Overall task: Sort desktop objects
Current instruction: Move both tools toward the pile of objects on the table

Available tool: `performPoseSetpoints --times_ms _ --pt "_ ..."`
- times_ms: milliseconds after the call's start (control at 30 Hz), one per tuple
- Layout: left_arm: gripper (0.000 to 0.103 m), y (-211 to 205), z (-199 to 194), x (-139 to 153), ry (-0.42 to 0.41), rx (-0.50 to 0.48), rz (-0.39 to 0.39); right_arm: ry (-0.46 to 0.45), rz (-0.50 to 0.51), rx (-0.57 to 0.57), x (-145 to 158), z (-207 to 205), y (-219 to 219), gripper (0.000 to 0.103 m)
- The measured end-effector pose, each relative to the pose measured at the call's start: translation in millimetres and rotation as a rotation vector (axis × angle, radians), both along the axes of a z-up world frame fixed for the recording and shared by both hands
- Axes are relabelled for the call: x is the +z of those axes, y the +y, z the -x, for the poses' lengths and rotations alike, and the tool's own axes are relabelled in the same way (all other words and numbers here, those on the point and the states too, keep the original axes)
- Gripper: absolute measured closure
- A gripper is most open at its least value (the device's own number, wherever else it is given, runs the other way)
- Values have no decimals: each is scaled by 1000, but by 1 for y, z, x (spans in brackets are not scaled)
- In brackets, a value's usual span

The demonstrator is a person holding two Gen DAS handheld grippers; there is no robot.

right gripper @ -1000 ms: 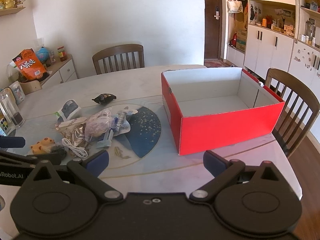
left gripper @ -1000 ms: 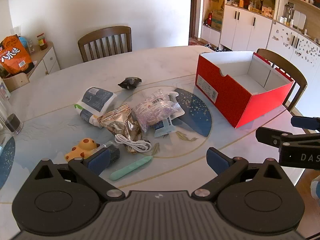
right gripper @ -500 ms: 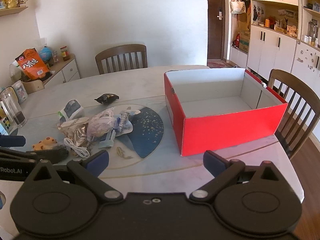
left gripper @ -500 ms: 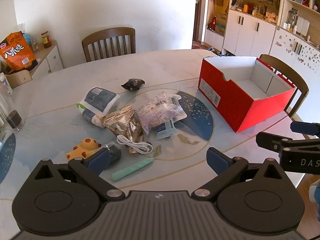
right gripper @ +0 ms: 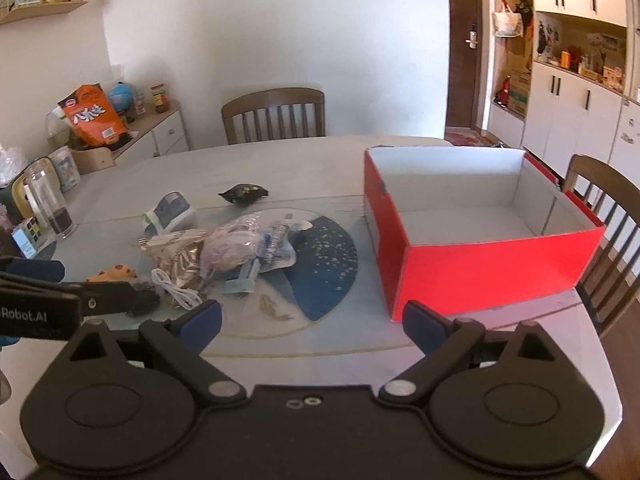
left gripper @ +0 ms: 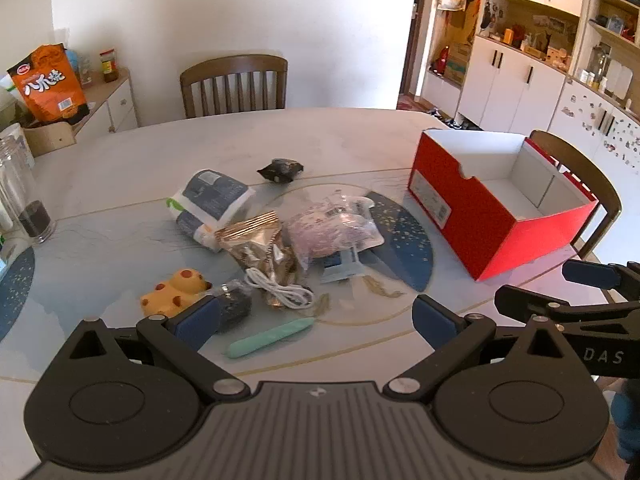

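Ahead of the left gripper (left gripper: 316, 320), jaws wide and empty: mint pen (left gripper: 270, 337) between the fingers, cable (left gripper: 280, 290) beyond, red box (left gripper: 480, 216) far right. Right view: right gripper (right gripper: 311, 322) wide, empty; box (right gripper: 480, 264) ahead-right, clutter pile (right gripper: 224, 252) ahead-left.

Plain white wall (right gripper: 280, 32) behind slatted wooden chair (left gripper: 234, 86); white cupboards (left gripper: 516, 84) at right, dark wooden door (right gripper: 466, 48), low white sideboard (right gripper: 160, 136) at left, sunlit
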State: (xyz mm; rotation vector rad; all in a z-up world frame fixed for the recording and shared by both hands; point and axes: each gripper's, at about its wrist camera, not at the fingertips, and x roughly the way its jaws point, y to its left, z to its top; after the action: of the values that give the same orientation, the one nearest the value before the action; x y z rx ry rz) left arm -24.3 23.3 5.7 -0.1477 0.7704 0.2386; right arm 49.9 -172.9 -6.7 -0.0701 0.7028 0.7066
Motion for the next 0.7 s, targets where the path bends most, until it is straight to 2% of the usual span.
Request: performPoseSetpoints --times_ms 133,333,433,700 --pt "1 11 0 -2 8 28 -16 2 -3 26 -1 2 12 6" --pt "7 30 -7 -9 28 35 -2 19 -4 51 -1 1 29 10" --pt "7 38 -10 -13 53 48 -49 25 -2 61 -3 -1 42 11" --pt "7 64 -10 -30 50 15 -65 27 15 98 -12 -1 74 17"
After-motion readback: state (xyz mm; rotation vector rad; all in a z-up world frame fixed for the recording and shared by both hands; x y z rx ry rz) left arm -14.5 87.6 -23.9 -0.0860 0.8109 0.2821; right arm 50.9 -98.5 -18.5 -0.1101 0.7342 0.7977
